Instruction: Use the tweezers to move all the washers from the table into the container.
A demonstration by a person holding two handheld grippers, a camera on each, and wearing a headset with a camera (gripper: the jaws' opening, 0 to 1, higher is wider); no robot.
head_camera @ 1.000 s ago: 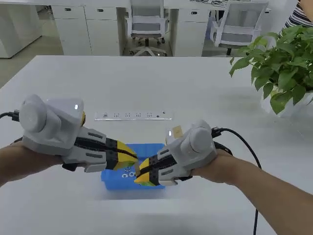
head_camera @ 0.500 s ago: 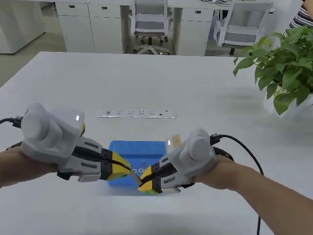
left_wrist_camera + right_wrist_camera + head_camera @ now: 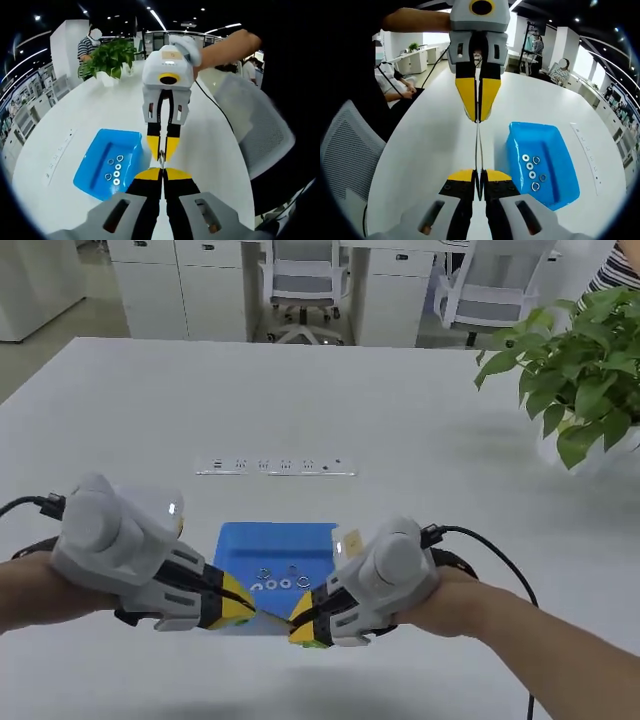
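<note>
The blue container [image 3: 275,545] sits on the white table, with several metal washers [image 3: 282,585] lying inside it. Just short of its near edge, my left gripper [image 3: 240,605] and right gripper [image 3: 298,618] point at each other, tip to tip. Thin metal tweezers [image 3: 478,147] span the gap between them. In the right gripper view my own jaws [image 3: 479,175] are shut on one end, and the left gripper [image 3: 477,117] pinches the other. The left gripper view has its jaws [image 3: 162,172] shut, the right gripper [image 3: 162,152] opposite, and the container [image 3: 117,132] with the washers [image 3: 115,170] to the left.
A white power strip [image 3: 275,467] lies flat behind the container. A potted plant [image 3: 580,360] stands at the table's far right. Office chairs [image 3: 300,280] and cabinets line the far side. A black cable [image 3: 490,540] trails from the right gripper.
Both grippers have drawn back from above the container to just short of its near edge, uncovering the washers inside. Both stay shut.
</note>
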